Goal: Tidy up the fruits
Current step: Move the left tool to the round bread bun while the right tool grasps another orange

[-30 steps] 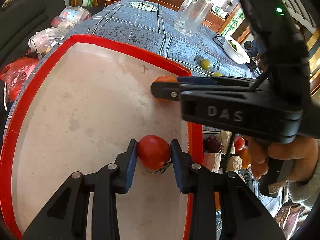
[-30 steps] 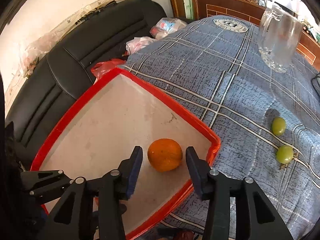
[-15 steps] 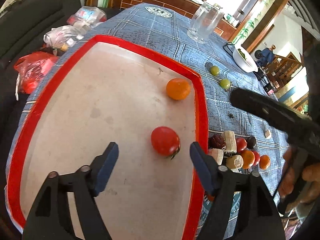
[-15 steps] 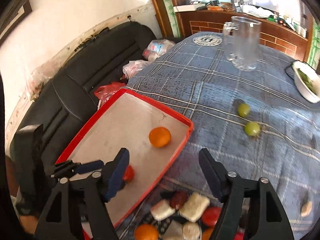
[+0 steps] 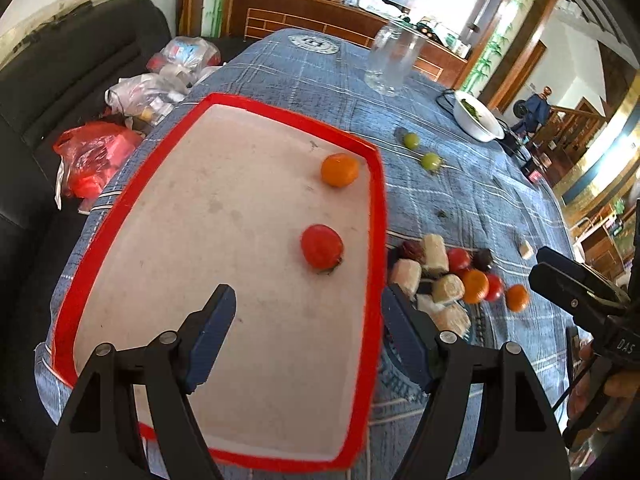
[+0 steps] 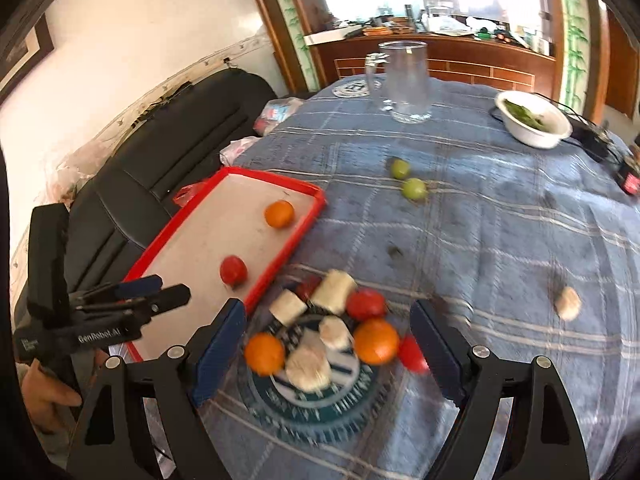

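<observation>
A red-rimmed tray (image 5: 376, 200) (image 6: 304, 224) lies on the blue checked tablecloth. In it rest a red tomato (image 5: 322, 247) (image 6: 233, 270) and an orange fruit (image 5: 339, 170) (image 6: 279, 213). My left gripper (image 5: 308, 300) hangs open above the tray's near part, the tomato lying free ahead of it. My right gripper (image 6: 328, 312) hovers over a pile of oranges, tomatoes and pale pieces (image 6: 332, 332) (image 5: 452, 272) just right of the tray. Its jaws are opening and press on nothing. Two green fruits (image 5: 431, 161) (image 6: 414, 189) lie farther back on the cloth.
A clear glass jug (image 6: 406, 80) and a white bowl with greens (image 6: 534, 118) stand at the table's far side. One pale piece (image 6: 567, 303) lies alone at the right. A black sofa with plastic bags (image 5: 92, 156) borders the table on the left.
Both grippers opened, letting go of the tomato and the orange fruit in the tray. Both drew back and rose. The right one swung right, over the pile.
</observation>
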The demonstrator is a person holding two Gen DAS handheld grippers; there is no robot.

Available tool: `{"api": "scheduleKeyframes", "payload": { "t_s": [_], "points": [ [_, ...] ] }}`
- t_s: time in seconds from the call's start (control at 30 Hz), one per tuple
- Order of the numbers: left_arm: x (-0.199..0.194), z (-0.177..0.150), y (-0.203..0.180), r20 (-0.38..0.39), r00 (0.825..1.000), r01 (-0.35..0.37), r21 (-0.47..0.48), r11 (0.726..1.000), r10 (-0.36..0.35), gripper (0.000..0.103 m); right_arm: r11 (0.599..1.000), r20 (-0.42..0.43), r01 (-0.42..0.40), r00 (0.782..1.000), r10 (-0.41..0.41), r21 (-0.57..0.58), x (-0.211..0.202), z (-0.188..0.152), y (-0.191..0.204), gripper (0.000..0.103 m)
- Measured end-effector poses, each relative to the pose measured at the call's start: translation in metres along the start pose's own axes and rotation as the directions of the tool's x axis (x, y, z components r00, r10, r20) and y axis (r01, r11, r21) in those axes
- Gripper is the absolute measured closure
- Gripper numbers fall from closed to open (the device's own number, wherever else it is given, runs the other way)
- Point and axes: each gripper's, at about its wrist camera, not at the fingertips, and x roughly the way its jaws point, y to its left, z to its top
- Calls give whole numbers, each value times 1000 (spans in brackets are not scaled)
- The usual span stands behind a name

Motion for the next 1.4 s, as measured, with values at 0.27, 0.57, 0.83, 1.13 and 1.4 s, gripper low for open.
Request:
{"api": "scheduleKeyframes", "payload": {
  "t_s": [0.27,0.57,0.83,1.13,1.4],
  "points": [
    [-10,-10,-29,5,1000,17,85,996,-17,28,998,11,42,999,-43,52,-28,-28,-20,18],
    [-11,-27,-72,-35,997,70,205,976,-64,28,987,-22,88,996,-85,136,-46,-60,-47,18],
    [-2,-33,-105,-79,991,128,272,954,-111,28,977,-53,116,993,-108,180,-55,-78,-66,18],
    [11,-22,-117,-113,982,175,271,947,-149,28,968,-61,130,991,-119,215,-59,-85,-81,19],
    [23,-19,-128,-135,980,182,290,940,-148,28,975,-60,115,993,-106,189,-55,-79,-77,23]
  ]
}}
